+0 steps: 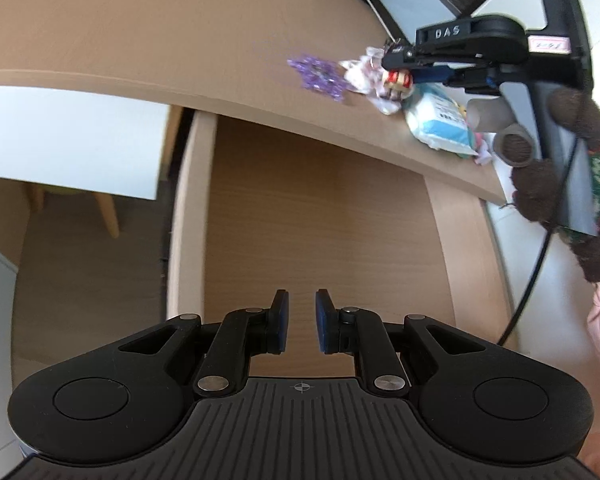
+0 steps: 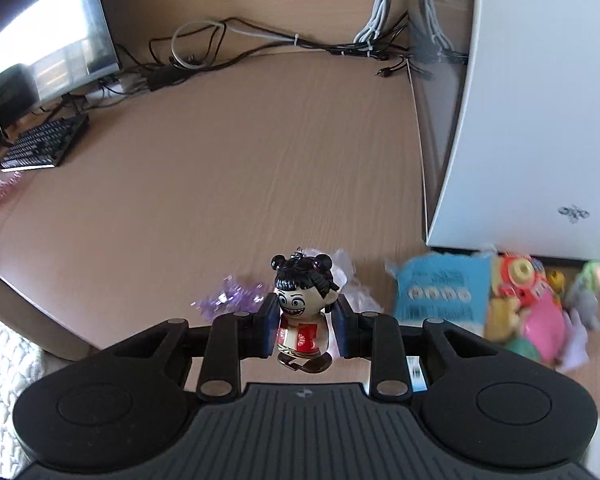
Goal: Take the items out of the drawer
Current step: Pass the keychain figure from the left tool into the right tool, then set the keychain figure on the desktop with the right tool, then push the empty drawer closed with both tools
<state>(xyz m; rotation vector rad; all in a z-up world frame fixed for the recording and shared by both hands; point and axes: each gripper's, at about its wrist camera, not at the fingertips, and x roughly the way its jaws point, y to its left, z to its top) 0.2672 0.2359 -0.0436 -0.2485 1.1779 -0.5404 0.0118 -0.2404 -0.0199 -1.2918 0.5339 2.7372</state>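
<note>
Above the pulled-out drawer (image 1: 320, 208), whose visible wooden floor is bare, the left claw (image 1: 301, 320) hangs with its blue pads a narrow gap apart and nothing between them. Over the bench (image 2: 228, 168), the right claw (image 2: 305, 330) is closed on a small figurine (image 2: 304, 312) with black hair buns and a red-and-white outfit, gripped at the body, head upright. On the bench just beyond lie a purple glittery piece (image 2: 230, 296), a clear wrapper, a blue packet (image 2: 440, 296) and a heap of coloured toys (image 2: 540, 304) against a white box (image 2: 540, 120).
</note>
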